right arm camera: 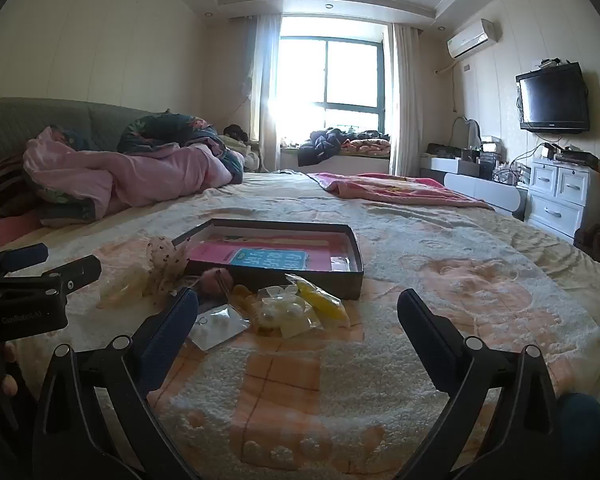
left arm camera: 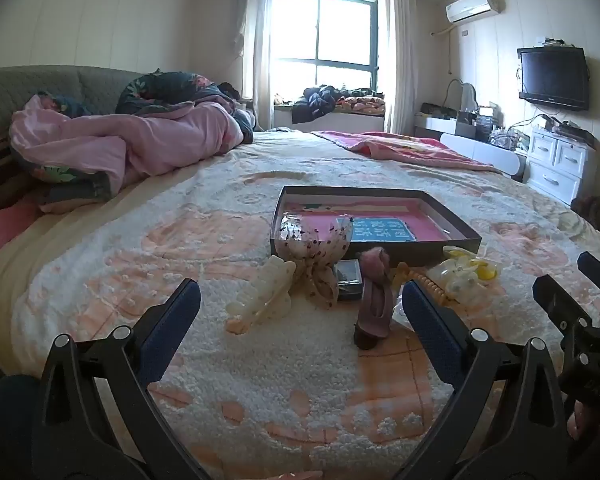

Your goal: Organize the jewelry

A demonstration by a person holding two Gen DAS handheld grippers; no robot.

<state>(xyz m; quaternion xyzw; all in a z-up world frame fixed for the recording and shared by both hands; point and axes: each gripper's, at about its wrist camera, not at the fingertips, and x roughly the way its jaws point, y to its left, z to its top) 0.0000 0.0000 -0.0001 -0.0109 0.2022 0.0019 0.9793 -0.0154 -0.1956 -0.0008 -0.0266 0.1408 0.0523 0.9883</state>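
Note:
A shallow dark box [left arm camera: 400,251] with pink lining and a blue card sits on the bed. In front of it lie a cream claw clip [left arm camera: 260,300], a dotted bow [left arm camera: 316,256], a small dark case [left arm camera: 348,274], a pink fuzzy clip [left arm camera: 374,304] and clear bags with yellow and pearl pieces [left arm camera: 464,272]. My left gripper [left arm camera: 298,296] hovers open just short of the clips, nothing between its fingers. In the right wrist view the box [right arm camera: 276,280] lies ahead. My right gripper [right arm camera: 300,300] is open near the bags [right arm camera: 296,312] and an earring packet [right arm camera: 216,326].
A bundled pink quilt [left arm camera: 120,148] lies at the bed's far left and a pink blanket [left arm camera: 400,146] at the far right. White drawers [left arm camera: 556,164] and a wall TV [left arm camera: 554,78] stand beyond the bed's right edge. The left gripper [right arm camera: 56,262] shows at the right view's left border.

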